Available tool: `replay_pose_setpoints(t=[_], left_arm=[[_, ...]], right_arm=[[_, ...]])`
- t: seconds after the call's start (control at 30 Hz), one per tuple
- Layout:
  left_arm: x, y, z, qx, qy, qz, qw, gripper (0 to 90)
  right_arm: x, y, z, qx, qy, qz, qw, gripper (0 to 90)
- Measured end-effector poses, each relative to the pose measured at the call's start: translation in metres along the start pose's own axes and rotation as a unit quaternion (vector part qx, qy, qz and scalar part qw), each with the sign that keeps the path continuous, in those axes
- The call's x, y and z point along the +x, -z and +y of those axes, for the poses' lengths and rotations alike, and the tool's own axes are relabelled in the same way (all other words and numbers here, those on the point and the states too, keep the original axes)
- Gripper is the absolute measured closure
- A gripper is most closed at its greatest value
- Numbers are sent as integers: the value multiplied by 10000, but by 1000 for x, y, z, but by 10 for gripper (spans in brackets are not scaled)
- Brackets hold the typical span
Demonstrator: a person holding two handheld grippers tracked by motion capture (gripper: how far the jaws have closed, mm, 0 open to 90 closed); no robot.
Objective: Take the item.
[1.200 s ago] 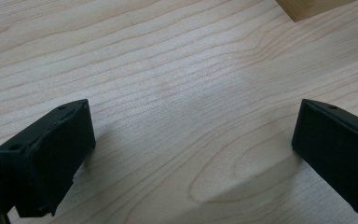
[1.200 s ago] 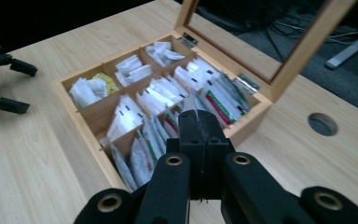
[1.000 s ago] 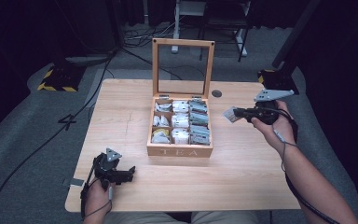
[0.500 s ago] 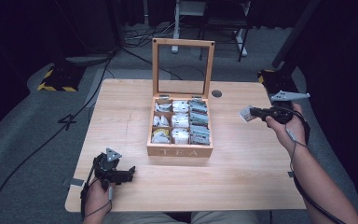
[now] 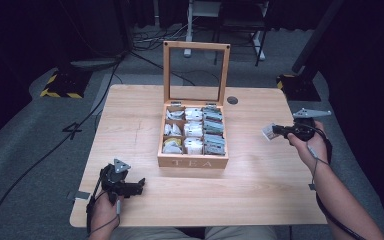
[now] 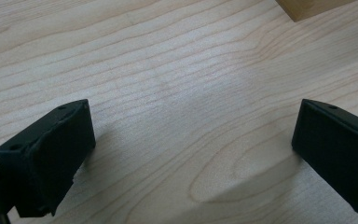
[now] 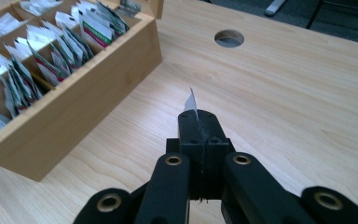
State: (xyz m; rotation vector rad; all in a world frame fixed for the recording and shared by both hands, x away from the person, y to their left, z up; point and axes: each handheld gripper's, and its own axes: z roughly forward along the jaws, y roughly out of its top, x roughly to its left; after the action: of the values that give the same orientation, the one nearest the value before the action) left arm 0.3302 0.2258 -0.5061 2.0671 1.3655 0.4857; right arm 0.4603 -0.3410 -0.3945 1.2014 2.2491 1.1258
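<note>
From above, my right tongs [image 5: 275,131] pinch a tea bag [image 5: 268,131] over the table [image 5: 260,190], right of the tea box [image 5: 193,161]. My right gripper view shows it edge-on between pressed jaws. My left tongs [image 6: 191,154] stand spread over bare wood.

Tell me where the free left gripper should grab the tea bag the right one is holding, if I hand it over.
Probably the bare outer edge of the tea bag poking past the shut right gripper. It is thin and stands on edge, so bring the open left gripper from the tea box side, jaws on its flat faces.
</note>
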Motion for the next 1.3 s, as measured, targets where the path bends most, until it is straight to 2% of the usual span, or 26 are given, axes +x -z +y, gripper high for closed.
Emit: replay_pose_setpoints(t=[0.27,0.67,1.17,1.3], left_arm=[[0,0,0,1,1,1,10000,0],[-1,0,0,-8,29,41,10000,0],[-1,0,0,-8,29,38,10000,0],[-1,0,0,-8,29,42,10000,0]], right_arm=[[-6,-10,-18,163,-161,2,9997,900],[-3,-23,-39,522,-209,72,9984,900],[-4,-29,-48,714,-337,151,9968,887],[-5,-31,-49,706,-287,89,9971,845]])
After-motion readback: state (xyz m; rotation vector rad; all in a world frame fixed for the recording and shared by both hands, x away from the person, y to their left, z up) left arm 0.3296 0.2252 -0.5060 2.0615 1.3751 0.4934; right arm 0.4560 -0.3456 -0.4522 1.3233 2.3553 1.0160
